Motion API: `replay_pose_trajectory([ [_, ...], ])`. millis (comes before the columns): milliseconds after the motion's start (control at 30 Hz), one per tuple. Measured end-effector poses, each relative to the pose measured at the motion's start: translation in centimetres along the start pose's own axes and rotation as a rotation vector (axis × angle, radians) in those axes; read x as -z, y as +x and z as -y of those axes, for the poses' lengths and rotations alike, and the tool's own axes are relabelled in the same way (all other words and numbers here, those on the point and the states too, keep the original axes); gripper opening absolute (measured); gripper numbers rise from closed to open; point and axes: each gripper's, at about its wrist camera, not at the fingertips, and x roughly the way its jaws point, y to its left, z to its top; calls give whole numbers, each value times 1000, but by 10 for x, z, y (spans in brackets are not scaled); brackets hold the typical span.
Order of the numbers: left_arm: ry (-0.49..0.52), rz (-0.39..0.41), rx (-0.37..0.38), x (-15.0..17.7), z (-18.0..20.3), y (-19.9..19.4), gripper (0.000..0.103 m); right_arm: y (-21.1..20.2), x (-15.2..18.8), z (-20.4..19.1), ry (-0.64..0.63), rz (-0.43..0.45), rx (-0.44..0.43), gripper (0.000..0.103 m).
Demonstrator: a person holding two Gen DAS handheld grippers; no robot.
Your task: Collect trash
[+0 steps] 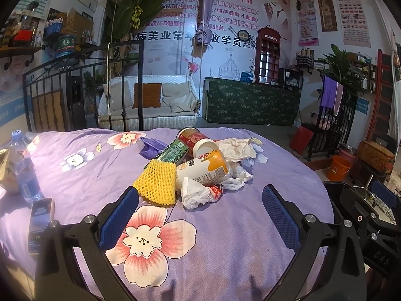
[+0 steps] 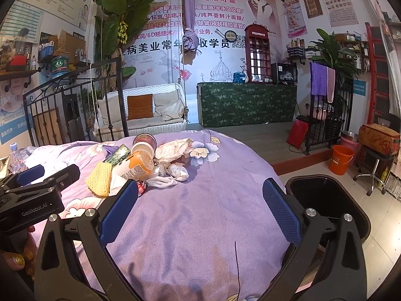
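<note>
A pile of trash lies on the purple flowered tablecloth point(image 1: 225, 225): a yellow foam net point(image 1: 156, 184), a white and orange cup point(image 1: 205, 166), a red cup point(image 1: 191, 136), a green carton point(image 1: 173, 151), crumpled paper point(image 1: 236, 148) and a white plastic wrapper point(image 1: 198, 193). My left gripper point(image 1: 200, 200) is open and empty, just short of the pile. My right gripper point(image 2: 200, 195) is open and empty, to the right of the pile point(image 2: 140, 163). A black bin point(image 2: 325, 200) stands beside the table at the right.
A water bottle point(image 1: 25, 170) and a phone point(image 1: 40, 223) lie at the table's left. An orange bucket point(image 2: 342, 159), a stool and a black rack stand on the floor at the right. A swing sofa and green counter are behind.
</note>
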Motion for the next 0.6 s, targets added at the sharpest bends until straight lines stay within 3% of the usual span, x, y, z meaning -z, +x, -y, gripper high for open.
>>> replay_pose_trajectory([
  [600, 0, -2, -1, 1, 0, 0, 97, 1, 1, 1, 5, -9, -4, 98],
])
